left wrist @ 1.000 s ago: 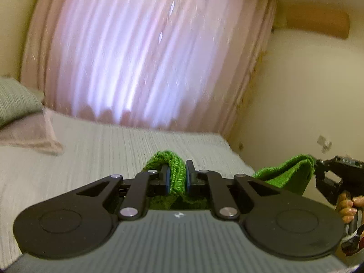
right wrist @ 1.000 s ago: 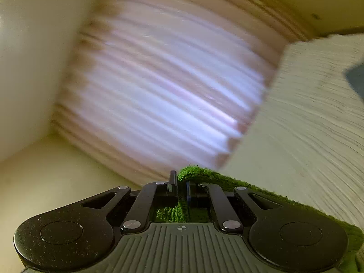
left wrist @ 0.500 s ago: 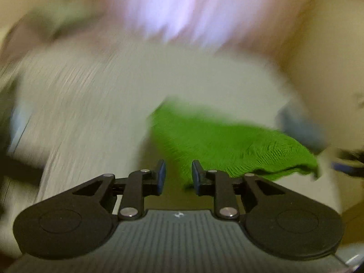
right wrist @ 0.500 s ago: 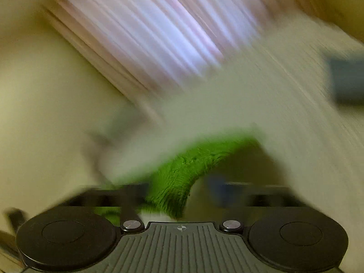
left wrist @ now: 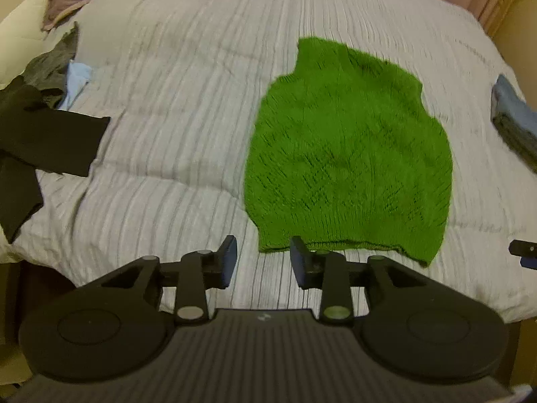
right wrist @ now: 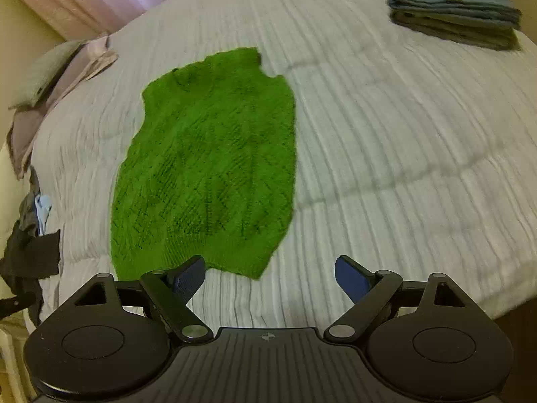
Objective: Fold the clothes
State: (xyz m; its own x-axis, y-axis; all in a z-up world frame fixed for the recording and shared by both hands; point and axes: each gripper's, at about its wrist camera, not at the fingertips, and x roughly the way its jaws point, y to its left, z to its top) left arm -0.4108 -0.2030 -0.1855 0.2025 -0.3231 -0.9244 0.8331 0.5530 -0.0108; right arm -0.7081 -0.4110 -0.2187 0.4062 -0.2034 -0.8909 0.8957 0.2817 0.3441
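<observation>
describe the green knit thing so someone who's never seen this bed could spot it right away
Start with the bed, covered in a pale grey ribbed quilt. Spread flat near the middle, hem toward the open grippers, lies a sleeveless knitted sweater. It is the only bright green item: the folded stack by the far right edge is blue-grey, and the crumpled clothes at the left edge are dark.
</observation>
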